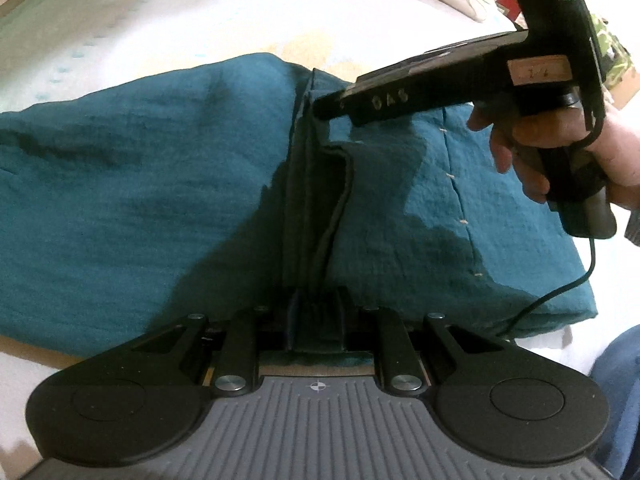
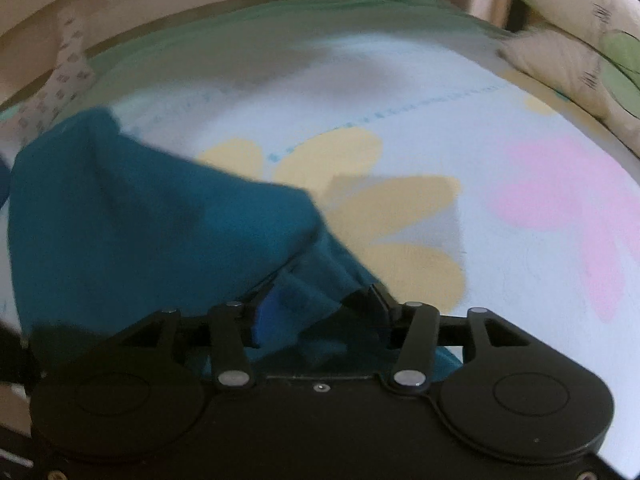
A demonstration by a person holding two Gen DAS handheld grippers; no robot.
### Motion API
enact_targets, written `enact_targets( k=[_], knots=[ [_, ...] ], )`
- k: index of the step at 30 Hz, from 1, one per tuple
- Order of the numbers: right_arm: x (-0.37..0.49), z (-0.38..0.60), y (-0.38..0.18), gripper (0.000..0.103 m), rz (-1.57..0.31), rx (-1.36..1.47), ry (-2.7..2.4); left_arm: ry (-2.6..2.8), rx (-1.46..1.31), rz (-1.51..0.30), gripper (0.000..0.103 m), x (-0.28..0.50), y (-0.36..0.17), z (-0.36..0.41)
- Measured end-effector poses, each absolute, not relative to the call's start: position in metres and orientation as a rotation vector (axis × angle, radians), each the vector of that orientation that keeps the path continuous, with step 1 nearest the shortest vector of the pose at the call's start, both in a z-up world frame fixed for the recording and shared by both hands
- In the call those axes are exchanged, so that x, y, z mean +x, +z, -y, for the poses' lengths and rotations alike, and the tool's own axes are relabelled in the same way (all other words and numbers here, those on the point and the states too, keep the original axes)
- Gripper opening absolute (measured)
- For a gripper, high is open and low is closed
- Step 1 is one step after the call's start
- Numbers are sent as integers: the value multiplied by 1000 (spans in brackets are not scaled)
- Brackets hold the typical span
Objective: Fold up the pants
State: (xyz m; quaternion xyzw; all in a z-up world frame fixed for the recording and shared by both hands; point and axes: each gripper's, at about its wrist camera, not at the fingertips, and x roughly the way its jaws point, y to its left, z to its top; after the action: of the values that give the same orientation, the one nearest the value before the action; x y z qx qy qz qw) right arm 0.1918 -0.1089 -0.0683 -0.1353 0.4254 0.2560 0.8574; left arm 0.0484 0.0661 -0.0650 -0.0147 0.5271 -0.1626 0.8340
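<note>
Pants: teal pants (image 1: 140,184) spread on bed (image 1: 168,28), bunched along a vertical seam or hem ridge at mid-cloth; far end lies toward the bed's left side in the right wrist view (image 2: 120,208).
Left gripper: left gripper (image 1: 316,320) clenched on a gathered fold of the near edge; cloth bunched between the jaws, pulled taut up the ridge.
Right gripper: right gripper (image 1: 324,108) gripping the far end of the same ridge; own view (image 2: 320,312) shows cloth filling the gap between the jaws, apparently pinched, though blur hides the contact.
Hand: right hand (image 1: 532,152) wrapped round the handle, cable trailing over the cloth.
Step in hand: judged a mid-fold carry, both ends of one edge held, cloth partly raised off the bed.
Progress: judged partway; one layer appears doubled already, no compact stack yet.
Next move calls for: both ends moved together at even height, edge kept taut, laid over the flat part with edges matched, then release.
Risk: uneven pull likely to skew the fold; thin crinkled cloth may slip from the jaws.
Bedding: floral sheet (image 2: 400,208), pillow (image 2: 580,40) at the far right, well apart from the work.
</note>
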Motion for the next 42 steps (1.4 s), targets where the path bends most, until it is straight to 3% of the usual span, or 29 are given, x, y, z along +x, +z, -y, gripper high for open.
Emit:
enact_targets(
  k=[2, 4, 6, 13, 16, 18, 23, 25, 34, 42],
  knots=[
    [191, 107, -71, 49, -900, -305, 566, -342, -31, -1117, 19, 45, -62, -68],
    [192, 106, -72, 12, -911, -292, 577, -343, -38, -1119, 19, 45, -58, -72],
    [192, 109, -67, 8, -894, -264, 579, -345, -46, -1121, 19, 45, -59, -73],
    [213, 119, -68, 9, -879, -131, 438, -339, -42, -1110, 19, 42, -63, -72],
    [212, 119, -66, 27, -872, -102, 400, -336, -43, -1100, 19, 39, -62, -71],
    [206, 128, -58, 33, -846, -34, 376, -343, -46, -1082, 19, 35, -62, -73],
    [173, 140, -29, 34, -821, 101, 354, -359, -215, -1077, 20, 30, -59, -101],
    [159, 138, -26, 38, -841, 133, 352, -358, -247, -1083, 36, 29, -54, -114],
    [101, 107, -28, 39, -878, 192, 407, -185, -143, -978, 43, 34, -9, -193],
    [84, 83, -38, 39, -919, 222, 444, 25, -100, -919, 43, 69, 19, -285]
  ],
)
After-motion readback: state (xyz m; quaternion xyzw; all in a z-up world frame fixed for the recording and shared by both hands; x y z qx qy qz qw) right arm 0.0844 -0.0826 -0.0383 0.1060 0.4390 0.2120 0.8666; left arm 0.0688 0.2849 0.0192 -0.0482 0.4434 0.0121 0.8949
